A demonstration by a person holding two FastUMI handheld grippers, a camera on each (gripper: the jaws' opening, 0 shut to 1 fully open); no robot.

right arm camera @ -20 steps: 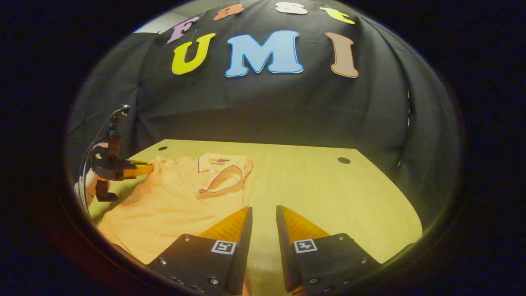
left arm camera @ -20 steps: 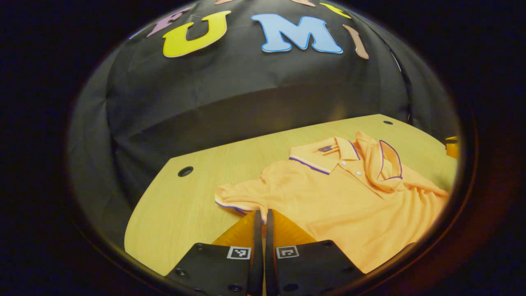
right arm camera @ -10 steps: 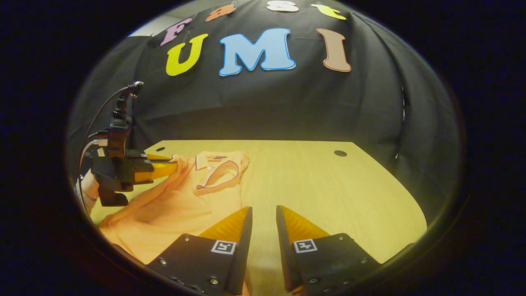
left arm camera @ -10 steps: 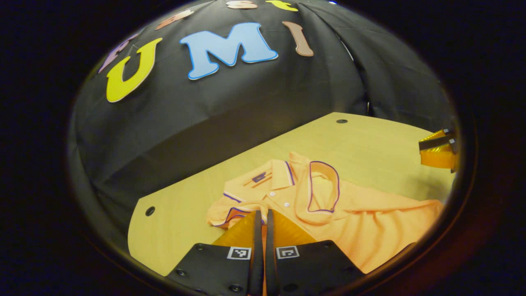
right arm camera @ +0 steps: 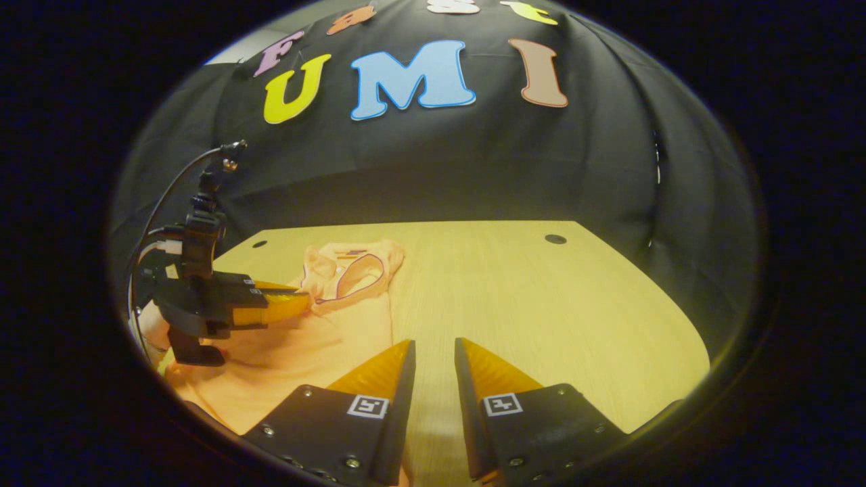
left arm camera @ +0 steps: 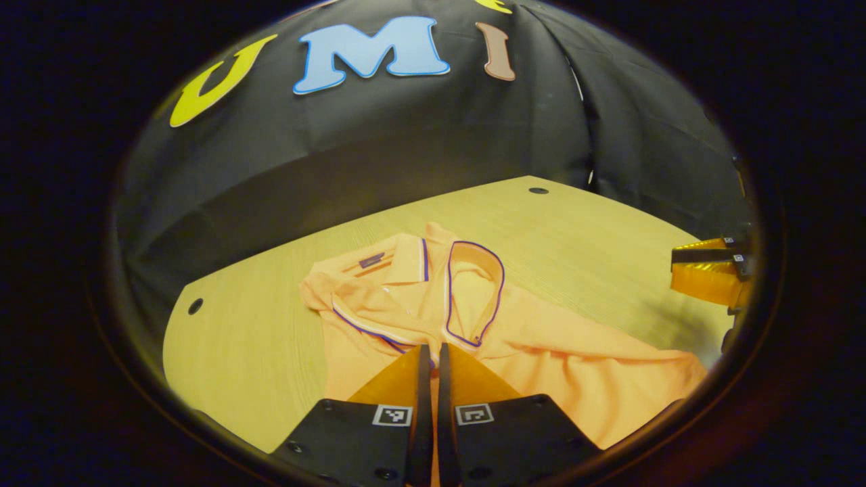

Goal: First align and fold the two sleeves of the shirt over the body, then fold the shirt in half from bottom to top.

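In the left gripper view the left gripper (left arm camera: 430,355) has its jaws pressed together on the trimmed edge of the left sleeve (left arm camera: 369,325), which it carries over the chest of the orange shirt (left arm camera: 541,352) lying on the wooden table (left arm camera: 250,338); I judge the pinch sits at the cuff so the whole sleeve can be drawn flat across the body. The other sleeve (left arm camera: 473,291) already lies folded beside the collar (left arm camera: 385,260), so this is likely the second sleeve fold. At the far right edge the right gripper (left arm camera: 707,274) waits clear of the cloth. Against the picture a second ago, the sleeve was then stretched out to the side; now it lies doubled over the chest, and the shirt sits more centred ahead of the fingers. In the right gripper view the right gripper (right arm camera: 433,358) hovers over bare table just beside the shirt's (right arm camera: 338,325) edge, jaws a small way apart and holding nothing, probably kept out of the fold's path. The left gripper (right arm camera: 298,304), in a hand at the left, has come inward over the shirt since then, its tips now near the collar.
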